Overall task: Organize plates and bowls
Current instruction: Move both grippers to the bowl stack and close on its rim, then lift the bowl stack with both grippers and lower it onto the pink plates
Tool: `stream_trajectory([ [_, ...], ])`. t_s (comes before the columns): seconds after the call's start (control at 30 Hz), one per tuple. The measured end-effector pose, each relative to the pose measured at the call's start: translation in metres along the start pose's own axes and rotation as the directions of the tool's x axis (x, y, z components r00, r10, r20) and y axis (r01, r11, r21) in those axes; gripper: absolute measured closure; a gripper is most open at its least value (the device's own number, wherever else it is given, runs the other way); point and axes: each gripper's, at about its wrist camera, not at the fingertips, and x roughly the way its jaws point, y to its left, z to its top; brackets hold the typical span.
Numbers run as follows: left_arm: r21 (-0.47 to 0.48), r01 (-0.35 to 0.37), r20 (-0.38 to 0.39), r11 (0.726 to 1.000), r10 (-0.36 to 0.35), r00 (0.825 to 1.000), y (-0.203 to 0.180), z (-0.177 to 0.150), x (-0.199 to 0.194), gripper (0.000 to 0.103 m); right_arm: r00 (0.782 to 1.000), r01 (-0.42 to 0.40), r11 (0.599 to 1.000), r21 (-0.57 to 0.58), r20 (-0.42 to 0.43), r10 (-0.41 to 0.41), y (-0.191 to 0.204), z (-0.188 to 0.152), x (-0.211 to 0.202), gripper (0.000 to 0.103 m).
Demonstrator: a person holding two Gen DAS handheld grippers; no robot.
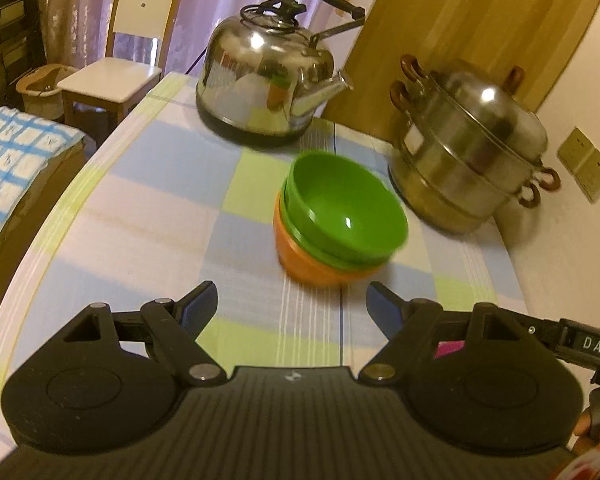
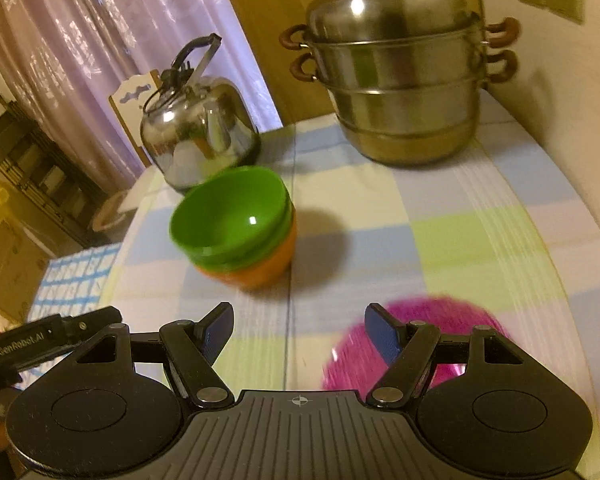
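Observation:
A green bowl (image 1: 346,210) sits nested in an orange bowl (image 1: 312,266) in the middle of the checked tablecloth; another green rim shows between them. The stack also shows in the right wrist view, green bowl (image 2: 230,212) on orange bowl (image 2: 256,270). My left gripper (image 1: 292,304) is open and empty, just short of the stack. My right gripper (image 2: 298,326) is open and empty, to the right of the stack. A magenta bowl (image 2: 432,320) lies on the cloth under my right gripper's right finger, blurred and partly hidden.
A steel kettle (image 1: 266,76) stands at the back left of the table (image 1: 148,208). A steel steamer pot (image 1: 466,148) stands at the back right by the wall. A white chair (image 1: 116,76) and a bed (image 1: 12,152) are past the table's left edge.

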Motion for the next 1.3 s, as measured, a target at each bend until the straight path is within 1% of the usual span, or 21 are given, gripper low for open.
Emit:
stream_trajectory([
  [0.1,-0.009,0.001,-0.009,1.0,-0.001,1.0,-0.001,0.023,0.027,0.024,1.0,-0.011,1.0,0.008,-0.005,0.011,0.001,0.025,0.023,0.031],
  [0.2,-0.029,0.009,-0.03,1.0,-0.01,1.0,0.001,0.042,0.054,0.026,0.999,-0.036,0.999,0.027,-0.035,0.037,0.001,0.045,0.051,0.031],
  [0.3,-0.06,0.017,-0.067,0.998,-0.021,0.998,0.006,0.054,0.081,0.03,0.997,-0.049,0.998,0.035,-0.065,0.051,0.001,0.061,0.08,0.031],
  [0.33,-0.072,0.02,-0.075,0.997,-0.025,0.997,0.008,0.056,0.09,0.033,0.996,-0.047,0.998,0.035,-0.071,0.05,0.001,0.065,0.088,0.031],
  [0.5,-0.087,0.028,-0.11,0.996,-0.037,0.993,0.017,0.06,0.125,0.042,0.993,-0.044,0.998,0.039,-0.108,0.048,-0.004,0.074,0.123,0.031],
  [0.6,-0.122,0.049,-0.142,0.991,-0.067,0.988,0.024,0.061,0.142,0.05,0.99,-0.047,0.998,0.049,-0.13,0.053,-0.009,0.076,0.14,0.031],
  [0.67,-0.128,0.057,-0.159,0.99,-0.077,0.984,0.026,0.062,0.15,0.056,0.988,-0.052,0.997,0.06,-0.142,0.06,-0.011,0.078,0.15,0.031],
  [0.8,-0.122,0.062,-0.186,0.991,-0.084,0.979,0.026,0.062,0.162,0.061,0.985,-0.045,0.998,0.054,-0.166,0.054,-0.01,0.08,0.166,0.032],
  [0.87,-0.115,0.059,-0.194,0.992,-0.081,0.978,0.025,0.062,0.166,0.064,0.982,-0.041,0.998,0.047,-0.18,0.049,-0.009,0.08,0.173,0.033],
  [0.93,-0.116,0.061,-0.206,0.991,-0.085,0.975,0.025,0.062,0.17,0.067,0.98,-0.037,0.998,0.047,-0.192,0.046,-0.01,0.08,0.177,0.041],
  [1.0,-0.119,0.059,-0.213,0.991,-0.083,0.973,0.025,0.062,0.173,0.069,0.978,-0.039,0.998,0.054,-0.201,0.049,-0.009,0.08,0.182,0.045],
  [1.13,-0.115,0.065,-0.217,0.991,-0.088,0.972,0.024,0.063,0.176,0.072,0.974,-0.041,0.997,0.06,-0.22,0.053,-0.008,0.08,0.19,0.056],
  [1.3,-0.1,0.059,-0.222,0.993,-0.081,0.972,0.023,0.065,0.175,0.074,0.97,-0.038,0.998,0.059,-0.237,0.051,-0.006,0.081,0.197,0.062],
])
